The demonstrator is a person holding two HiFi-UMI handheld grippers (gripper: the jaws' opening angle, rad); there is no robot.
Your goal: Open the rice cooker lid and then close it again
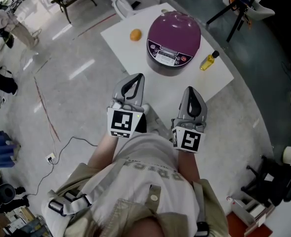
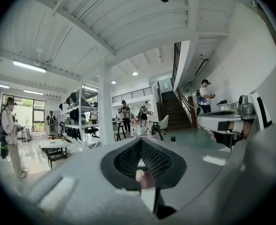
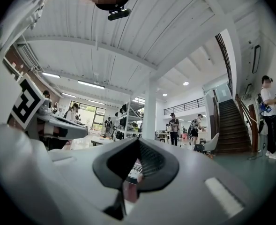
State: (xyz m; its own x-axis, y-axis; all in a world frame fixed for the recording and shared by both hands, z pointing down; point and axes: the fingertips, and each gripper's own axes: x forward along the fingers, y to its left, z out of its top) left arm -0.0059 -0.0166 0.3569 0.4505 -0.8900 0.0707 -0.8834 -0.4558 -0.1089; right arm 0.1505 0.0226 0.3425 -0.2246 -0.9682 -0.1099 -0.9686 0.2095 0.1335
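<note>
Head view: left hand-held gripper [image 1: 137, 78] and right hand-held gripper [image 1: 189, 90] are held side by side over the near edge of the white desk [image 1: 135, 58]. Both point toward the purple rice cooker [image 1: 174, 36]. The cooker stands ahead of the pair, roughly between their lines and well apart from both, with its lid down. An orange [image 1: 135, 34] lies ahead of the left hand-held gripper, left of the cooker. A small yellow bottle [image 1: 209, 60] lies ahead and to the right of the right hand-held gripper, near the cooker.

Left gripper view: the jaws are fully together with nothing between them. The right hand-held gripper [image 2: 227, 121] shows alongside at the right. Beyond are a hall with shelving, standing people and a staircase [image 2: 175, 109].

Right gripper view: the jaws are fully together and hold nothing. The left hand-held gripper [image 3: 51, 123] shows at the left, with its marker cube [image 3: 25, 102] visible.
</note>
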